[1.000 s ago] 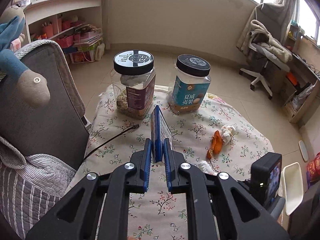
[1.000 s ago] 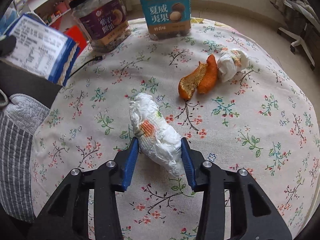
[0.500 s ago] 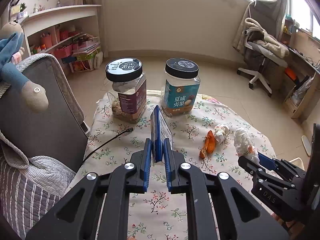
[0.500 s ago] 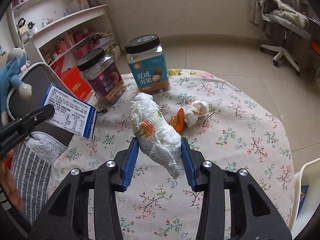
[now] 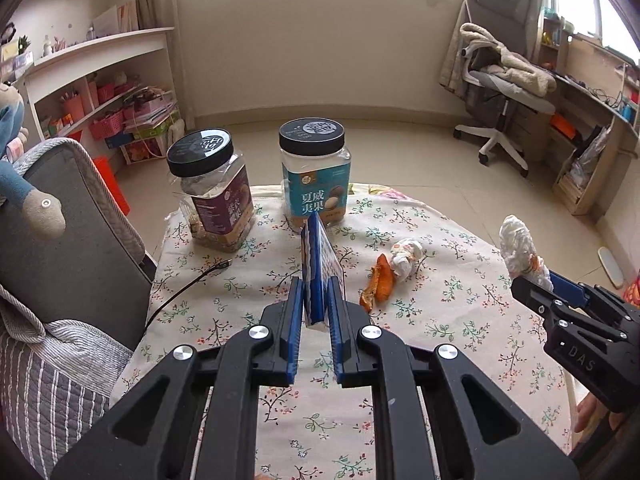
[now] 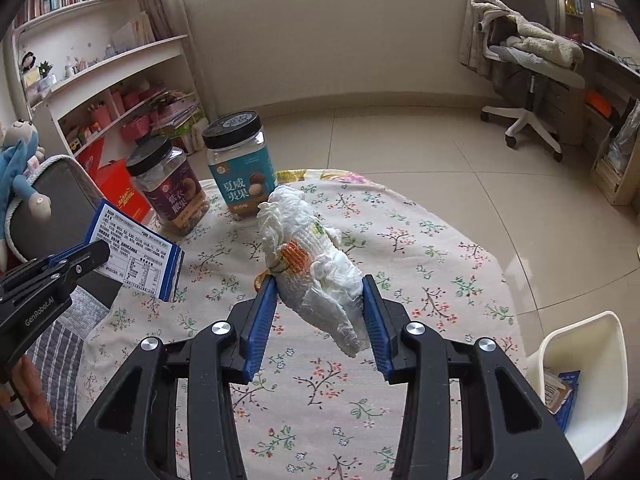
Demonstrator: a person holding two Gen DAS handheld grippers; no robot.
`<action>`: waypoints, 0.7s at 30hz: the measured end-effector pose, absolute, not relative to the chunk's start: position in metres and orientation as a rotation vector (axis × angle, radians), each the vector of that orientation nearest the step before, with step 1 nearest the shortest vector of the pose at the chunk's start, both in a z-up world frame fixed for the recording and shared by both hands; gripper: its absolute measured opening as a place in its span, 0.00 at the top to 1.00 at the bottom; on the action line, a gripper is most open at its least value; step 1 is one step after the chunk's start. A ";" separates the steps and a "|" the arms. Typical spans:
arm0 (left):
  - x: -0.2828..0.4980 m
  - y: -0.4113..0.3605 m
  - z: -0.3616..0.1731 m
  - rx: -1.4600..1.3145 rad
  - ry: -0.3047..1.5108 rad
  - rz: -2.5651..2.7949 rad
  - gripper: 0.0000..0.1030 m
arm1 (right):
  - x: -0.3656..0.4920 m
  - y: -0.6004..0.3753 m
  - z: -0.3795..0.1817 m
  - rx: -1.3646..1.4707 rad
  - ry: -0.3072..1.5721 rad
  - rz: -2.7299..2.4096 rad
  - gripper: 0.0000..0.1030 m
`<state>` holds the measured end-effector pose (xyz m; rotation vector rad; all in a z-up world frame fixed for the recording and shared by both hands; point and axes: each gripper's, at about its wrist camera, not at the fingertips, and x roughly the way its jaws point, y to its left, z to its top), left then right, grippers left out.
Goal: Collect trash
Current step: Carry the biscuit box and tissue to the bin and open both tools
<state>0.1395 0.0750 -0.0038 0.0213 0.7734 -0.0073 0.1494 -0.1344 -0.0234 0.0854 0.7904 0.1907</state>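
2 grippers are each carrying 1 trash item. The left gripper point(image 5: 315, 312) is clamping a flattened blue carton point(image 5: 318, 268). The right gripper point(image 6: 320, 312) is gripping a crumpled tissue wad point(image 6: 316, 268), which has risen clear of the floral table point(image 6: 420, 248) since 1 second ago. The white bin point(image 6: 588, 376) is waiting at 4 o'clock. An orange peel point(image 5: 380, 284) and a smaller tissue point(image 5: 406, 256) are remaining at 1 o'clock of the left gripper, awaiting collection.

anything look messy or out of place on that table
Yes: an orange peel and a crumpled tissue lie loose, touching, on the floral tablecloth, beside two upright nut jars. A black cable trails over the cloth's left edge.
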 end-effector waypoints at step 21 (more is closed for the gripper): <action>0.134 -0.007 -0.015 0.134 0.759 -0.134 0.88 | 0.122 -0.223 -0.011 0.063 0.750 0.021 0.60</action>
